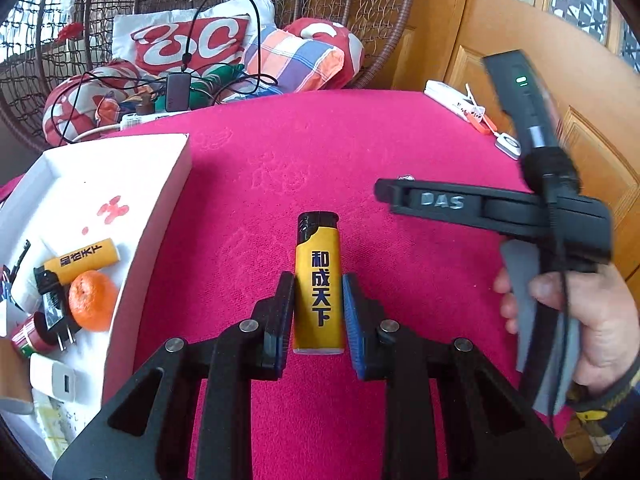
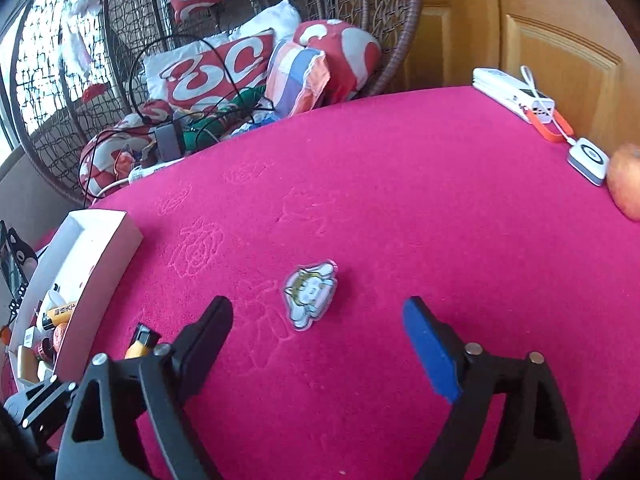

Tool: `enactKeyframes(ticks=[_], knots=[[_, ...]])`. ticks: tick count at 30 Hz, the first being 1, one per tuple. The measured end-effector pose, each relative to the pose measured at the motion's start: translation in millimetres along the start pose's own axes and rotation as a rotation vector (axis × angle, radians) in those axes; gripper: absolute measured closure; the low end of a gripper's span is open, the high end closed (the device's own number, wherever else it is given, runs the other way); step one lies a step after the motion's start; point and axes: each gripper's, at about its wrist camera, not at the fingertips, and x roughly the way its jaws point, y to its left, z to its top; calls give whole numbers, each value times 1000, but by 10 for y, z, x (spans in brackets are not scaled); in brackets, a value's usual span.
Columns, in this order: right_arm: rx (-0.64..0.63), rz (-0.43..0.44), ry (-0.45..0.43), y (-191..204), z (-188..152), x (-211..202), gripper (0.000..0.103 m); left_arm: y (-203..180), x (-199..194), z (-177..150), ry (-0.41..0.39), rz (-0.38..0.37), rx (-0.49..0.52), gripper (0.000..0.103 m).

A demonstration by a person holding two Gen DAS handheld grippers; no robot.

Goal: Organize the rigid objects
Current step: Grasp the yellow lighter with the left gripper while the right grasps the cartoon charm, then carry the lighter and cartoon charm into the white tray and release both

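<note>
On the pink tablecloth [image 1: 360, 152] lies a yellow lighter [image 1: 319, 292] with a black cap, and my left gripper [image 1: 319, 284] is shut on its sides. The same lighter [image 2: 142, 344] peeks out behind my right gripper's left finger. To the left stands a white box [image 1: 168, 200] holding another yellow lighter [image 1: 82, 260], an orange [image 1: 93, 300], a black plug [image 1: 52, 304] and a white charger [image 1: 56, 380]. My right gripper [image 2: 316, 306] is open over a small cartoon charm [image 2: 310, 296], which lies flat between and just beyond its fingertips. A hand [image 1: 592, 332] holds that gripper.
A white power bank [image 2: 512, 94], a round white device [image 2: 590, 160] and an apple [image 2: 628, 180] sit at the table's far right edge. Behind the table hangs a wicker chair [image 2: 360, 12] with cushions and cables. A wooden door [image 1: 540, 40] is at the right.
</note>
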Motion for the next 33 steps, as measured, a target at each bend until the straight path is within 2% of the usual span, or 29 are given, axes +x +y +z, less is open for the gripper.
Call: enactKeyframes(ticks=[2, 3, 5, 6, 8, 12, 17, 26, 33], knots=[[-19, -41, 29, 66, 1, 127, 23, -3, -86, -7, -17, -1, 5, 80], [-38, -65, 11, 92, -7, 140, 26, 2, -125, -7, -26, 4, 8, 80], [-77, -83, -23, 115, -36, 132, 60, 16, -190, -12, -42, 2, 1, 80], [-80, -71, -31, 106, -51, 113, 72, 27, -217, -10, -49, -1, -8, 80], [-54, -6, -40, 42, -86, 52, 72, 26, -272, 1, -66, -9, -19, 80], [-11, 76, -116, 5, -175, -259, 72, -11, -435, 20, -120, -3, -22, 80], [-20, 133, -235, 136, -230, -740, 72, -36, -671, 50, -190, 18, -18, 80], [-91, 165, -440, 492, -303, -1407, 72, 165, -1127, 45, -307, 134, -60, 80], [-119, 183, -489, 637, -328, -1598, 72, 440, -1378, -10, -355, 154, -122, 80]])
